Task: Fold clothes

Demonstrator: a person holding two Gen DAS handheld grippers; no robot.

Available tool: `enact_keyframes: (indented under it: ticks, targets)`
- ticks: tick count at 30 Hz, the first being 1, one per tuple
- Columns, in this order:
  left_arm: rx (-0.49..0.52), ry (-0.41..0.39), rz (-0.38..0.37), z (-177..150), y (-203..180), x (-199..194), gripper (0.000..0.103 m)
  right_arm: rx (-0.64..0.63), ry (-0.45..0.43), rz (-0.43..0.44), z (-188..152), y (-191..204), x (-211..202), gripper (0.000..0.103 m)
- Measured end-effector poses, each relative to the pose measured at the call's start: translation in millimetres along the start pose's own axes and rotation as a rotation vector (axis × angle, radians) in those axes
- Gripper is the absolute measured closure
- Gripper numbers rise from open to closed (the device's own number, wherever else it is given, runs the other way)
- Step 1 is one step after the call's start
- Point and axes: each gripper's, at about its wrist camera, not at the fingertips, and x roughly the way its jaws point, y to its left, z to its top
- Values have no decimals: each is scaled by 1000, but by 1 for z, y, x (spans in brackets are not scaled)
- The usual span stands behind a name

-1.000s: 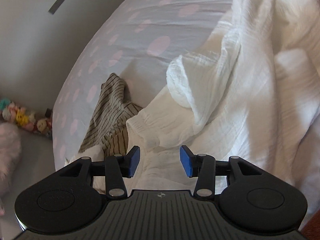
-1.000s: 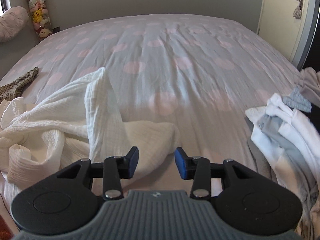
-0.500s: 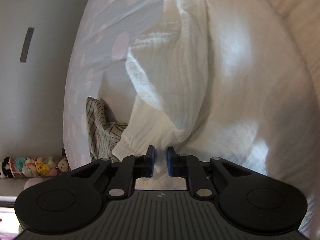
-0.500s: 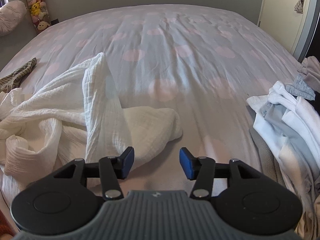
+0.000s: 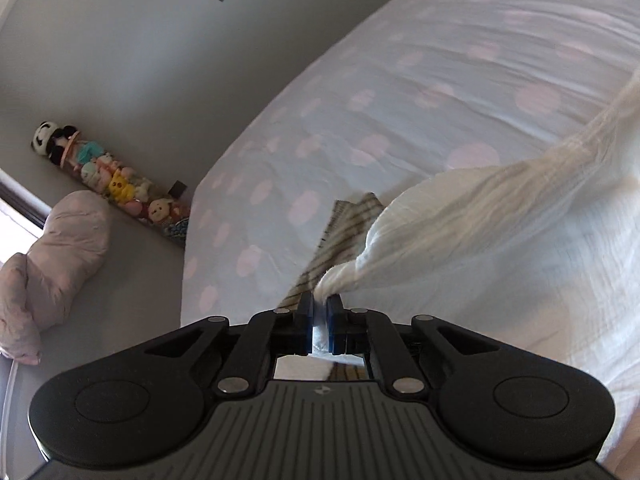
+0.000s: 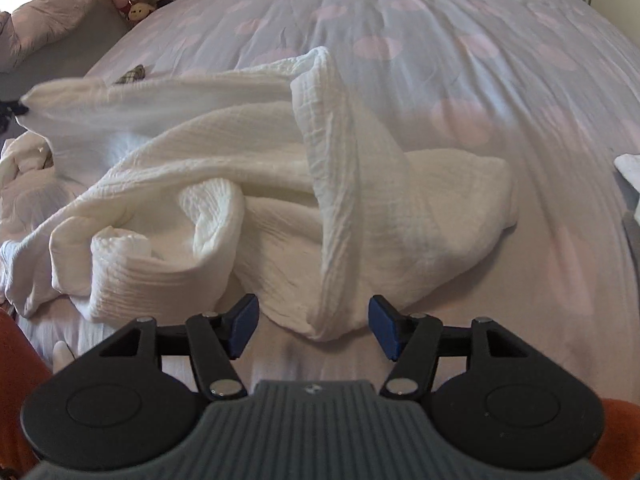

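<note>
Jaws of left gripper (image 5: 319,312) pinch crinkled white muslin garment (image 5: 480,216).

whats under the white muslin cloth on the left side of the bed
A striped brown garment pokes out from under the white muslin cloth, lying on the dotted bedcover. Most of the garment is covered, so its shape and type cannot be seen.

We see our left gripper (image 5: 319,322) clamped on a bunched corner of the white muslin garment (image 5: 480,216), stretched taut above the spotted bedspread (image 5: 360,100), a striped cloth (image 5: 344,224) beneath.
</note>
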Motion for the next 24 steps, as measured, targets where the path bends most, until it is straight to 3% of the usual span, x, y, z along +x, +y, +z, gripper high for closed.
enact_keyframes:
  ticks: [5,8,14,20,24]
  targets:
    - [-97,-28,94,5,46,-29,98,-29,9,-56,8,5,17,48]
    - [-141,-21,142,1,69,-42,99,-15,-23,-74,10,-2,12,95]
    - [-234,-41,218,-17,107,-70,99,-20,-177,-138,21,-19,-39,95]
    - [-319,-84,251,-24,133,-107,99,-103,-363,-146,63,-24,-127,95]
    - [-380,-101,258,-29,150,-129,99,-182,-434,-121,92,-20,-178,95]
